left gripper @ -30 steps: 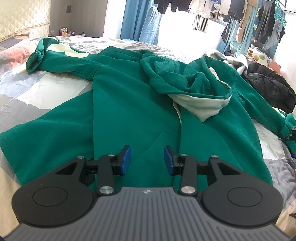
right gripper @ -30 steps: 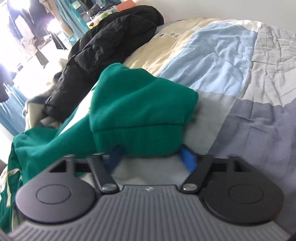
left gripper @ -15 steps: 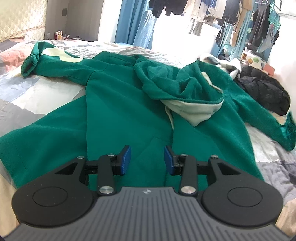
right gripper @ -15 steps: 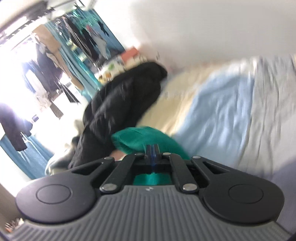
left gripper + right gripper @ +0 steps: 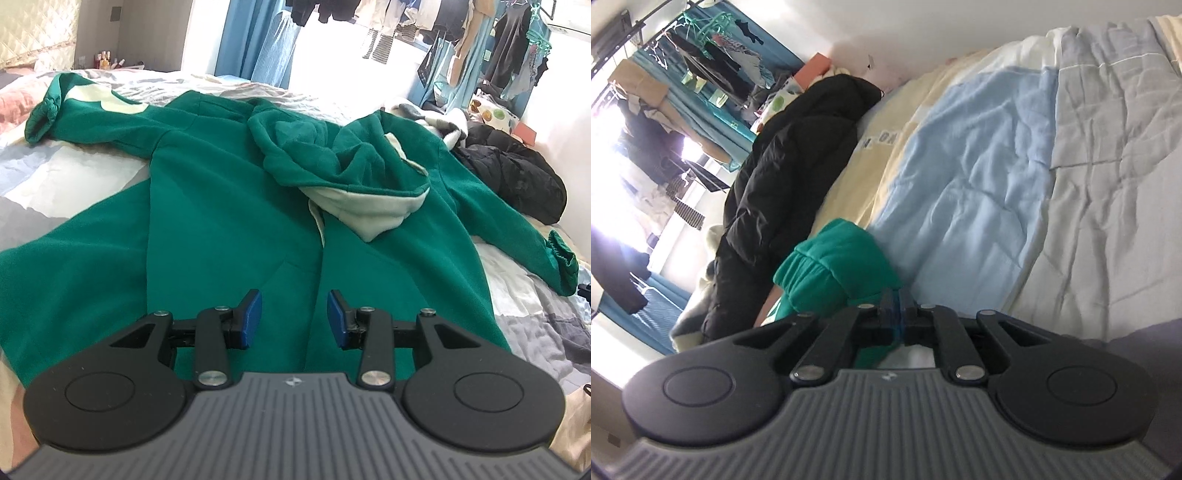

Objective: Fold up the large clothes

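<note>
Across the bed [image 5: 55, 177] a green hoodie [image 5: 229, 229] lies spread, sleeves out, which only the left wrist view shows; the left gripper [image 5: 294, 319] hovers level above its hem, jaws released. Right wrist view: right gripper [image 5: 895, 314], tilted, clenched on the sleeve cuff [image 5: 831, 273] beside a black jacket [image 5: 790, 177].

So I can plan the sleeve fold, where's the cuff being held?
The green cuff is pinched in the right gripper, beside the black jacket.

Soft, fuzzy matt fleece on the green hoodie [image 5: 229, 229], paler smooth lining inside the hood. Crinkly matt cotton quilt [image 5: 1089, 155]. Slightly shiny puffy black jacket [image 5: 786, 177]. Matt black plastic left claw [image 5: 294, 319], blue rubbery pads [image 5: 252, 318], shiny metal rivets.
</note>
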`<state>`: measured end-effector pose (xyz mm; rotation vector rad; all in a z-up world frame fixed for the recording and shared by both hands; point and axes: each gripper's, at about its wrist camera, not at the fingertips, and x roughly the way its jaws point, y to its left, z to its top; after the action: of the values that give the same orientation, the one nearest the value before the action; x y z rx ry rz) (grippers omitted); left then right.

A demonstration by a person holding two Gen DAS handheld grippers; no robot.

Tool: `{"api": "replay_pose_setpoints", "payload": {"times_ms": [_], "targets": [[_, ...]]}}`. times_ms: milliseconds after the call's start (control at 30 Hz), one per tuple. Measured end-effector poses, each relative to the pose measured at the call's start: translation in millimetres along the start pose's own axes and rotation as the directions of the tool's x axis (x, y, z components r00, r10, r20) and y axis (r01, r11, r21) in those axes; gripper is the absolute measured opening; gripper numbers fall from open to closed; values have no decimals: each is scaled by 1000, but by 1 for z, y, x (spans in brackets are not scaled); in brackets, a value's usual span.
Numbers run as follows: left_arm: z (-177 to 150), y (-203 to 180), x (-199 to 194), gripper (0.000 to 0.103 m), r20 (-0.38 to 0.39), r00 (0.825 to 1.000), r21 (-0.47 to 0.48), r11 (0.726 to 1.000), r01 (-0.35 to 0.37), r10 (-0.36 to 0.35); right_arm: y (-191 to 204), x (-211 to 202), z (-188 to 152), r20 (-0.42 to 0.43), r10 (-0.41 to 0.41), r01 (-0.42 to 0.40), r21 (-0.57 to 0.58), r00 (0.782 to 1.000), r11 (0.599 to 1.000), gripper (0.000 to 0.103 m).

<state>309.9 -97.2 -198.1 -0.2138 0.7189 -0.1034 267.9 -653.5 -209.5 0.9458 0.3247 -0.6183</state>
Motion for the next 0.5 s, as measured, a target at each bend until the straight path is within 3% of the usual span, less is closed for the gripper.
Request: {"api": "replay_pose_setpoints", "payload": {"times_ms": [100, 167, 267, 400, 500], "targets": [[0, 1, 4, 45, -13, 1000, -13, 1000, 4, -4, 1, 1, -3, 2, 39, -39, -4, 999, 999, 56], [1, 2, 8, 45, -16, 1000, -21, 1000, 4, -4, 5, 5, -6, -4, 61, -61, -22, 998, 998, 58], [2, 3, 11, 45, -27, 1000, -39, 999, 10, -11, 22, 12, -14, -34, 21, -26, -146, 999, 989, 62], [3, 5, 15, 45, -36, 999, -46, 999, 15, -17, 52, 25, -37, -22, -89, 72, -416, 996, 907, 62], [3, 6, 18, 45, -39, 999, -52, 998, 22, -24, 64, 32, -44, 39, -117, 121, -517, 992, 847, 60]]}}
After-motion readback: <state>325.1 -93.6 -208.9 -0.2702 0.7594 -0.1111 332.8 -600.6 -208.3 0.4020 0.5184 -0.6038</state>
